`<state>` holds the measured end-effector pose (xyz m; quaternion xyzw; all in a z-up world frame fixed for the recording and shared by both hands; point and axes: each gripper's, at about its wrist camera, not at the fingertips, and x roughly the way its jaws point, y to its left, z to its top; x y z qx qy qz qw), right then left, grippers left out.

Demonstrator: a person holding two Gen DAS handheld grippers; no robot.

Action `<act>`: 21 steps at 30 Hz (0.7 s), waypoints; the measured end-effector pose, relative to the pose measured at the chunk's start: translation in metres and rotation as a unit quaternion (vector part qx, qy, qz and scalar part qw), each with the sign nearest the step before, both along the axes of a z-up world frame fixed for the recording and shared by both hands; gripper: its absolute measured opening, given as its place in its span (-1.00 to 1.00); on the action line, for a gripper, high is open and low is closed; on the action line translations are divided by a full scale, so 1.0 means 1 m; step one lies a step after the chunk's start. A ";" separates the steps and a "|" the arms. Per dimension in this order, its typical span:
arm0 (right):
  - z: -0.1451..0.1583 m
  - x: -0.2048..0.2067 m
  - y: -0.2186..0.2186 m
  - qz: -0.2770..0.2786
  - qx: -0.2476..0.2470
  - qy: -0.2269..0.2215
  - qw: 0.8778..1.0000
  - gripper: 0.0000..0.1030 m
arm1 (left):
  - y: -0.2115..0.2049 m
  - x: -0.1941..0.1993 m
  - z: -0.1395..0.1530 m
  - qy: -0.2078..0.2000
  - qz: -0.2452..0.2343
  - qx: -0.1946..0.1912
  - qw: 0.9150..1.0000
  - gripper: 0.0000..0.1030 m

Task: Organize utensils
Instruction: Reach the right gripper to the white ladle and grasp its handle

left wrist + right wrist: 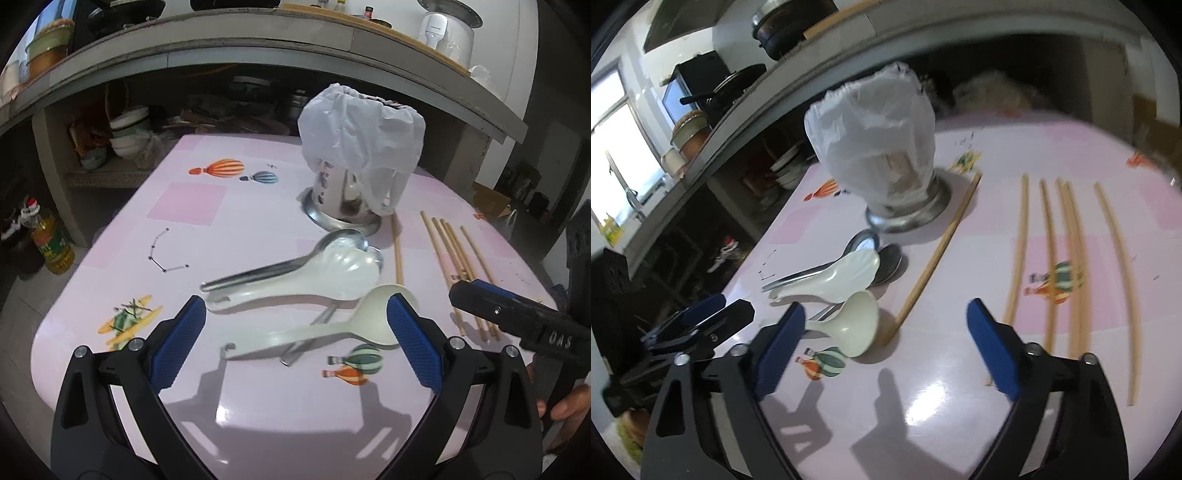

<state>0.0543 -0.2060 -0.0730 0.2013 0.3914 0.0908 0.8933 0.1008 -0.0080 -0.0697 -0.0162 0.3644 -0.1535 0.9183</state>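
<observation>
Two claws are in view over a pink bench [192,206] printed with hot-air balloons and an aeroplane. Left claw [297,338]: jaws wide apart, nothing between the blue pads, which hang above the bench clear of the utensils. Right claw [886,341]: jaws also wide, empty, above bare bench surface; no earlier view is supplied to judge any jaw movement.

Landmark: a steel utensil holder [343,206] standing upright on the bench, draped with a white plastic bag [360,129].

Just in front of the holder lie two metal spoons [347,236], their bowls near its base. A white rice paddle [295,284] lies across them. A cream ladle [351,325] lies nearer the left claw than the paddle does, resting over a metal handle.

One wooden chopstick [938,251] lies alone, its far end beside the holder's base. Five further chopsticks [1071,266] lie loosely parallel to the right of the holder, well apart from the spoons.

Legible writing: "OAS" in white characters on the black body of the right claw, seen from the left wrist view. A yellow oil bottle [51,240] on the floor to the left of the holder carries a label that is too small to read.
</observation>
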 end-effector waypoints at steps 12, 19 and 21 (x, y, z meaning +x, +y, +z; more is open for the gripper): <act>-0.024 0.020 0.004 0.037 0.053 0.051 0.997 -0.13 | 0.007 0.009 -0.007 0.002 0.011 0.002 1.000 0.84; -0.035 0.032 0.015 0.057 0.047 0.068 0.995 -0.36 | 0.009 0.011 -0.010 0.004 0.009 0.003 1.000 0.84; -0.037 0.033 0.016 0.058 0.041 0.072 0.995 -0.46 | 0.009 0.012 -0.011 0.006 0.011 0.005 1.000 0.84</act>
